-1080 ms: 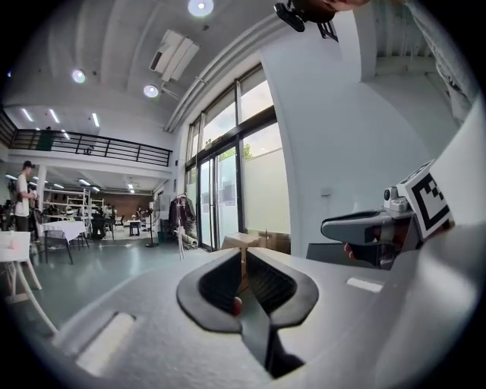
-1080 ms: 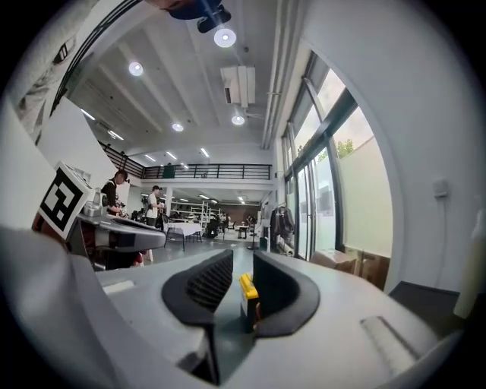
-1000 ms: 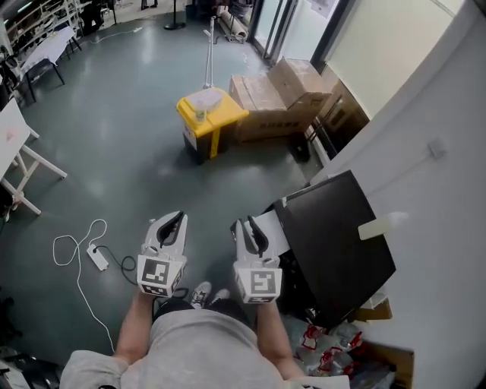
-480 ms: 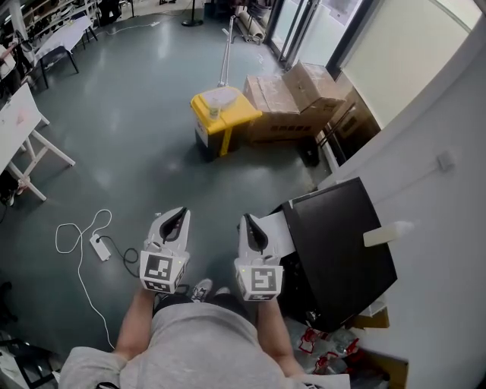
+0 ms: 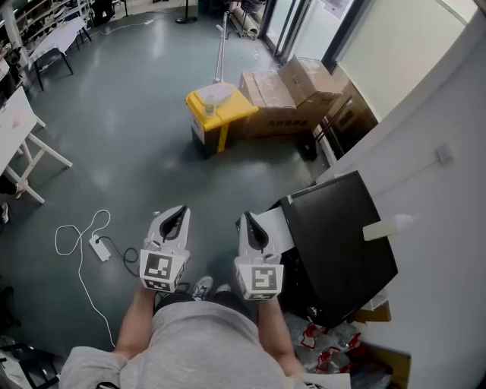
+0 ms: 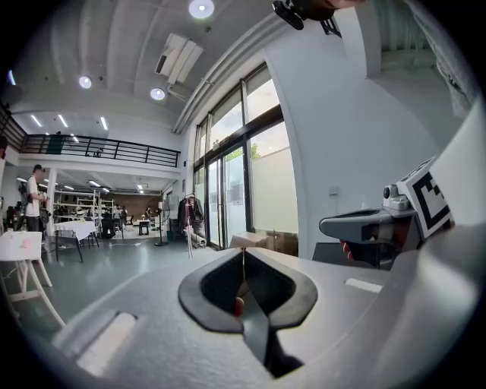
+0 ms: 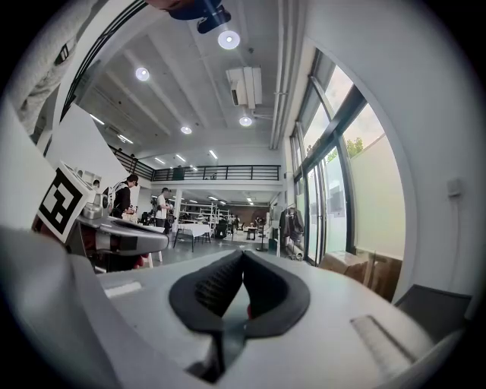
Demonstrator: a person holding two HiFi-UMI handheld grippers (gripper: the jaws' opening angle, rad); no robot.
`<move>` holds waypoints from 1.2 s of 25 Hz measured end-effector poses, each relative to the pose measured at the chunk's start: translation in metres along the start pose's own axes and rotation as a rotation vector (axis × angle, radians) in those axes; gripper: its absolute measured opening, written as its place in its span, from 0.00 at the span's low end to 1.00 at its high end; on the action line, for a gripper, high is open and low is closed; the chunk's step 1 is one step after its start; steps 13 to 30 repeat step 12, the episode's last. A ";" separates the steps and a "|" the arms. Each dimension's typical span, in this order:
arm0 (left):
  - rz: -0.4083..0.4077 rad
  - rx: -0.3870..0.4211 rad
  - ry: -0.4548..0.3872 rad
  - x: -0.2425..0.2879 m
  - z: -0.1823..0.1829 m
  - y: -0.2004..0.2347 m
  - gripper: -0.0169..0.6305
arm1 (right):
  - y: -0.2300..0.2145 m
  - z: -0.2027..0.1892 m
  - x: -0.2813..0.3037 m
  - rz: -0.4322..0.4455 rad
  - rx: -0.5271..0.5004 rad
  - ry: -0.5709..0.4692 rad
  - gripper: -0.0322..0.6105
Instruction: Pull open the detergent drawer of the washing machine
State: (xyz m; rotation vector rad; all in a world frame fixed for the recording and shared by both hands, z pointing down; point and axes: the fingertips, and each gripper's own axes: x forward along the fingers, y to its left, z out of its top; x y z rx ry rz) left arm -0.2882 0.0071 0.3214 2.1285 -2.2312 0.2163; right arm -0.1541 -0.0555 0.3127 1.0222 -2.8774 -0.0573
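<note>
Nearest, at the bottom of the head view, a grey shirt (image 5: 197,342) is seen, with a gripper held out level in each hand above the grey floor (image 5: 129,167). The left gripper (image 5: 180,211) is closed, with nothing between its jaws; the right gripper (image 5: 244,219) is likewise closed and empty. The washing machine (image 5: 338,235), dark on top, is set against the white wall (image 5: 440,114) just beside the right gripper; its detergent drawer cannot be made out. A white cable (image 5: 80,251) lies to the left. Farther off, a yellow bin (image 5: 216,110) and cardboard boxes (image 5: 288,95) are placed near glass doors (image 5: 292,23).
</note>
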 end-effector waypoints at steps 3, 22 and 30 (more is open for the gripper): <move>-0.002 0.000 0.002 0.001 0.001 0.000 0.05 | 0.001 0.000 0.001 0.002 0.005 -0.002 0.06; -0.002 0.011 0.001 0.002 0.003 0.002 0.05 | 0.002 0.003 0.003 0.002 0.005 0.000 0.06; -0.002 0.011 0.001 0.002 0.003 0.002 0.05 | 0.002 0.003 0.003 0.002 0.005 0.000 0.06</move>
